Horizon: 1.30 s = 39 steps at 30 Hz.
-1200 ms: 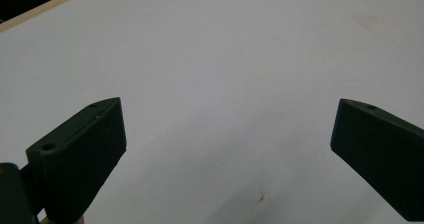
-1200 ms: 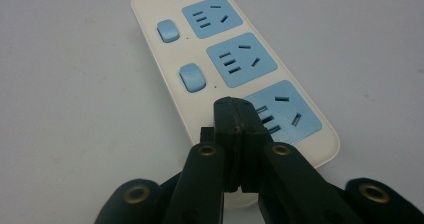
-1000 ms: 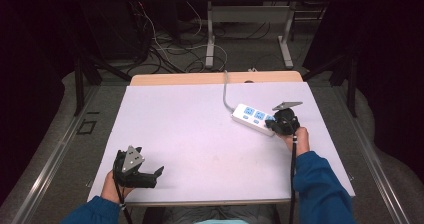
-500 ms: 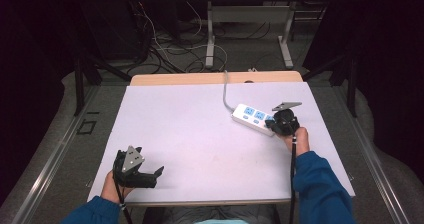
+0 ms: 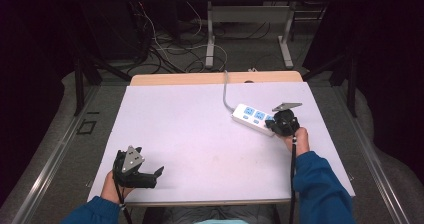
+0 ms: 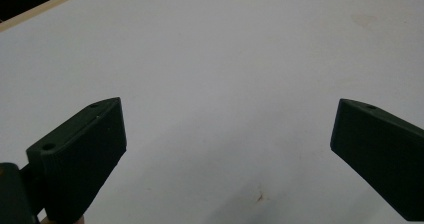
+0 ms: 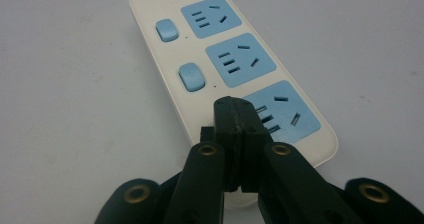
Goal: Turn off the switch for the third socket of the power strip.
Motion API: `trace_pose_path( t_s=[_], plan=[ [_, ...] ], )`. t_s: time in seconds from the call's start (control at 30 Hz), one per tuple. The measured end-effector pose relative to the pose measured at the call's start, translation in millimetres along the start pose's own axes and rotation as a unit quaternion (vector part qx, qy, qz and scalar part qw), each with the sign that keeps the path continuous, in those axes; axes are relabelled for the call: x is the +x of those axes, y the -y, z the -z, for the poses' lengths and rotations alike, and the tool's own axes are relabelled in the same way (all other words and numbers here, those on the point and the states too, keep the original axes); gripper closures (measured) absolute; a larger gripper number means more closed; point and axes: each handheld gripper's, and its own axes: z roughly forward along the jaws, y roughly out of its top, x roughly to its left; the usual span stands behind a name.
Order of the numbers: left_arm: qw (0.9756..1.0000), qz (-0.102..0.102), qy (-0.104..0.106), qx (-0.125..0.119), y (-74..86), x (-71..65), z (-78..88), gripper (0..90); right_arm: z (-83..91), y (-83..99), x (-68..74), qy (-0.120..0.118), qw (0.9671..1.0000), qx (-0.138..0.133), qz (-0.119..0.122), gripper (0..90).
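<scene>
1. White power strip (image 5: 254, 119) lying flat on the right half of the pale desk (image 5: 200, 129), set at a slant, grey cord (image 5: 226, 91) running from its far end toward the desk's far edge.
2. Three blue socket faces along the strip (image 7: 235, 69), two blue switches (image 7: 191, 77) visible beside the two farther sockets.
3. Right claw (image 7: 235, 115) pressed together, nothing between the jaws, tips down over the strip's nearest end at the edge of the nearest socket; actual contact impossible to tell.
4. Left claw (image 6: 227, 134) spread wide, empty, just above bare desk at the near left corner, well apart from the strip.
5. In the high view: left claw (image 5: 145, 176) low at left, right claw (image 5: 272, 126) at the strip's near end, blue sleeve (image 5: 317, 184) behind it.
</scene>
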Motion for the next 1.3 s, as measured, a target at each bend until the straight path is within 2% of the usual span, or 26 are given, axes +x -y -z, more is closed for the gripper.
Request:
trace_pose_path(
  t_s=[0.37, 1.0, 1.3],
  plan=[
    [1.0000, 0.000, 0.001, 0.001, -0.1, -0.3, 0.0, 1.4, -0.7, 0.2, 3.7, 0.010, 0.9999, 0.002, 0.002, 90.0],
    [1.0000, 0.000, 0.001, 0.000, 0.0, -0.4, -0.2, 1.4, -0.6, 1.6, 3.0, 0.006, 1.0000, -0.003, -0.005, 90.0],
    [1.0000, -0.001, 0.001, -0.001, -0.1, -0.4, 0.0, 1.5, -0.6, 1.2, 3.7, 0.009, 1.0000, -0.002, 0.001, 90.0]
  ],
)
